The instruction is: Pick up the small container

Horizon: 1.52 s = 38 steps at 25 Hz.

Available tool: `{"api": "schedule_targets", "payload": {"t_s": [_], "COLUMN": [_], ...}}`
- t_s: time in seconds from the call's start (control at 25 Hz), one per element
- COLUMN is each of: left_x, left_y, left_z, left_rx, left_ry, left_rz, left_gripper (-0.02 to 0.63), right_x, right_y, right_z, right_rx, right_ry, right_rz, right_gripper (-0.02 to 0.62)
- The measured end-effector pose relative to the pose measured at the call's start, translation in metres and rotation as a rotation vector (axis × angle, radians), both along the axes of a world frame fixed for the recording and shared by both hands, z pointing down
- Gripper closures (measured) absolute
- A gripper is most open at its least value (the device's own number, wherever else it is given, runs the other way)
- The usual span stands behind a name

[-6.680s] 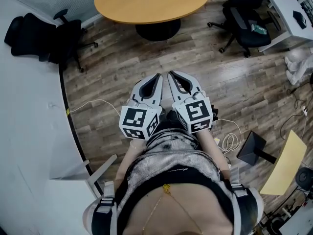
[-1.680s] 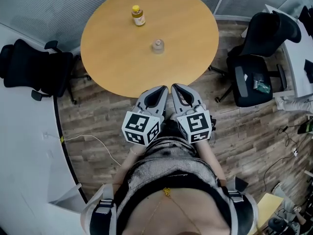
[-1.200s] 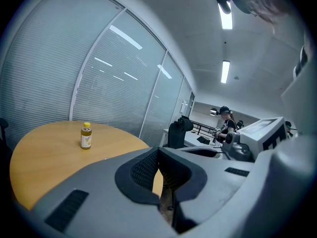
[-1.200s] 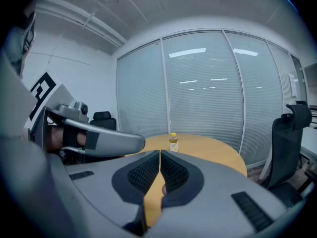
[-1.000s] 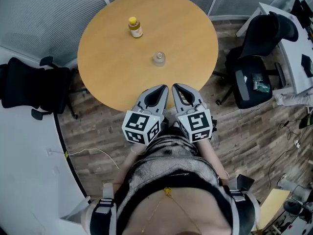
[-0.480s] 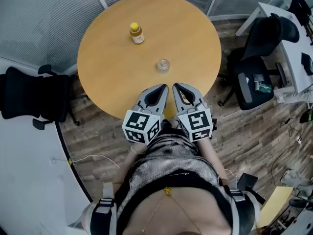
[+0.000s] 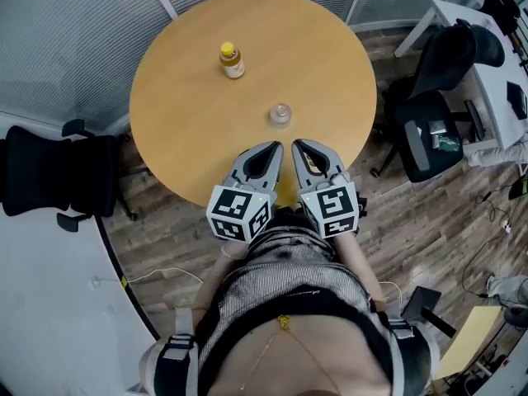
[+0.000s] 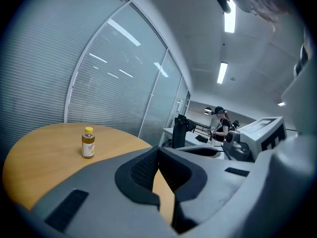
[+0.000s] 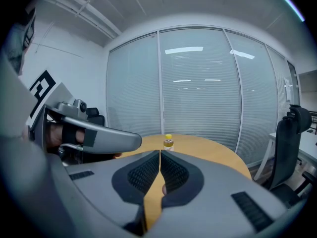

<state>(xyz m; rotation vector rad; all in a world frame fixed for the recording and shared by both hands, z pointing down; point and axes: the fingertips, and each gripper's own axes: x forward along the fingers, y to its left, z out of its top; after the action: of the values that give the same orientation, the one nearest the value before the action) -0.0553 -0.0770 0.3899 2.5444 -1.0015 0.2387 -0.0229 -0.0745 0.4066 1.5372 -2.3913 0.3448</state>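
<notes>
The small clear container [image 7: 280, 114] stands on the round wooden table [image 7: 190, 130], towards its near side. A yellow-capped bottle [image 7: 232, 60] stands farther back on the left; it also shows in the left gripper view [image 8: 88, 143] and the right gripper view [image 9: 169, 142]. My left gripper [image 7: 274, 146] and right gripper [image 7: 295, 144] are held side by side at the table's near edge, just short of the container. Both are shut and empty. The container is hidden behind the jaws in both gripper views.
Black office chairs stand left [image 7: 49, 172] and right [image 7: 429, 139] of the table. A white desk [image 7: 462, 15] is at the upper right. A glass wall with blinds [image 7: 74, 31] runs behind the table. A person [image 8: 220, 125] stands far off.
The table has drawn closer, from the far edge of the view to just in front of the gripper tips. Both grippers stay shut, side by side.
</notes>
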Motion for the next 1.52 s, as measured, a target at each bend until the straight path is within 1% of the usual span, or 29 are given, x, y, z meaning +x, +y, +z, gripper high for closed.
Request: {"api": "schedule_targets", "payload": {"t_s": [0.28,0.52,0.84,1.16,1.36,1.52], "left_x": [-0.006,0.002,0.028,0.031,0.029,0.029], "left_y": [-0.006,-0.015,-0.042,-0.057,-0.065,-0.071], "left_z": [0.011,0.014,0.006,0.010,0.011,0.010], "left_rx": [-0.015,-0.016,0.000,-0.011,-0.014,-0.013], "left_ry": [-0.019,-0.037,-0.037,-0.051,-0.051,-0.051], "left_rz": [0.011,-0.016,-0.096,-0.203,-0.231,-0.243], "left_gripper": [0.586,0.586,0.586,0.586,0.586,0.586], "right_x": [-0.003,0.007,0.024,0.027,0.022,0.024], "right_y": [-0.004,-0.014,-0.043,-0.068,-0.076,-0.083], "right_z": [0.010,0.011,0.007,0.011,0.012,0.010], "right_rx": [-0.015,-0.017,-0.028,-0.040,-0.031,-0.041], "right_ry": [0.002,-0.010,-0.013,-0.006,-0.002,-0.004], "right_rz": [0.014,-0.004,-0.126,-0.237,-0.282,-0.287], "right_gripper": [0.574,0.574,0.574,0.574,0.574,0.574]}}
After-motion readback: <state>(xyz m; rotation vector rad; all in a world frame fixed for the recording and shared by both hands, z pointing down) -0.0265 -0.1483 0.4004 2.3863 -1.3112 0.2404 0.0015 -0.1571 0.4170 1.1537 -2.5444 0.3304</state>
